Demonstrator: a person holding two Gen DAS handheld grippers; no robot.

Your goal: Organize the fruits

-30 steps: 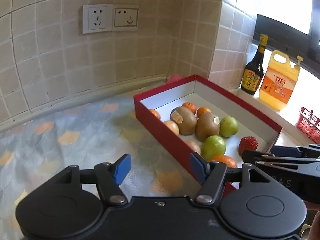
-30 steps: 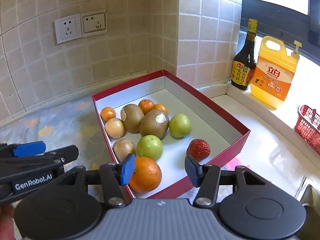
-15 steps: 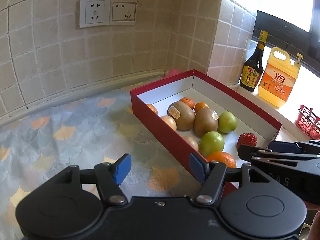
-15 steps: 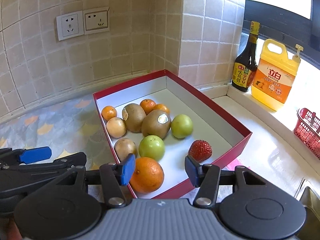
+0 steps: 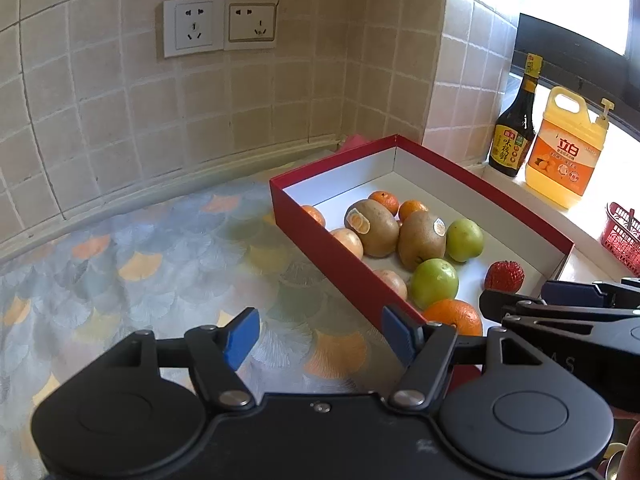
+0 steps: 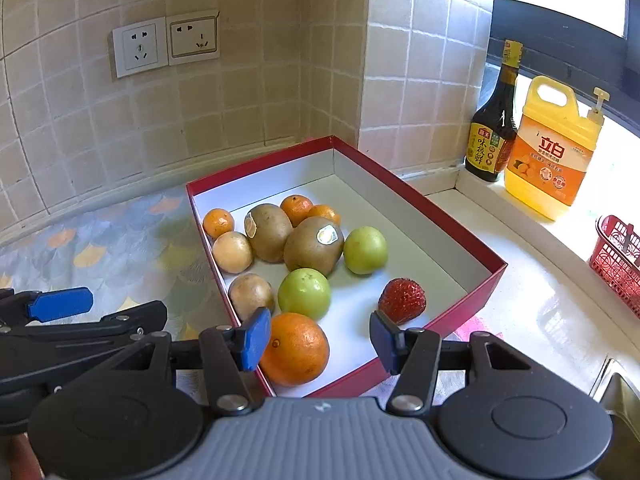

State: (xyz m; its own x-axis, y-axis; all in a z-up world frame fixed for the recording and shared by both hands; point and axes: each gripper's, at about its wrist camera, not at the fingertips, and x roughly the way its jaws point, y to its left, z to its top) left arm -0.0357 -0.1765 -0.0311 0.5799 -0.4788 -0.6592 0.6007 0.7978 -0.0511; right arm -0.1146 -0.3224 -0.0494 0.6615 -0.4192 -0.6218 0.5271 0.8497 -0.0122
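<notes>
A red box [image 6: 420, 204] with a white inside stands in the tiled corner and holds several fruits. They are a large orange [image 6: 295, 349] at the near end, a strawberry [image 6: 402, 300], two green fruits [image 6: 304, 293], two kiwis [image 6: 314, 245], small oranges and tan round fruits. My right gripper [image 6: 320, 340] is open and empty above the box's near end, over the large orange. My left gripper [image 5: 320, 334] is open and empty over the patterned mat, left of the box [image 5: 320, 232]. The right gripper also shows in the left wrist view [image 5: 560, 308].
A patterned mat [image 5: 140, 264] covers the counter on the left. A dark sauce bottle [image 6: 494, 128] and a yellow detergent jug [image 6: 552, 152] stand on the window sill. A red basket [image 6: 616, 260] is at the far right. Two sockets [image 6: 166, 44] are on the wall.
Both grippers have drawn back and risen a little, so the box sits lower and farther in each view. Both stay open and empty; the fruits have not moved.
</notes>
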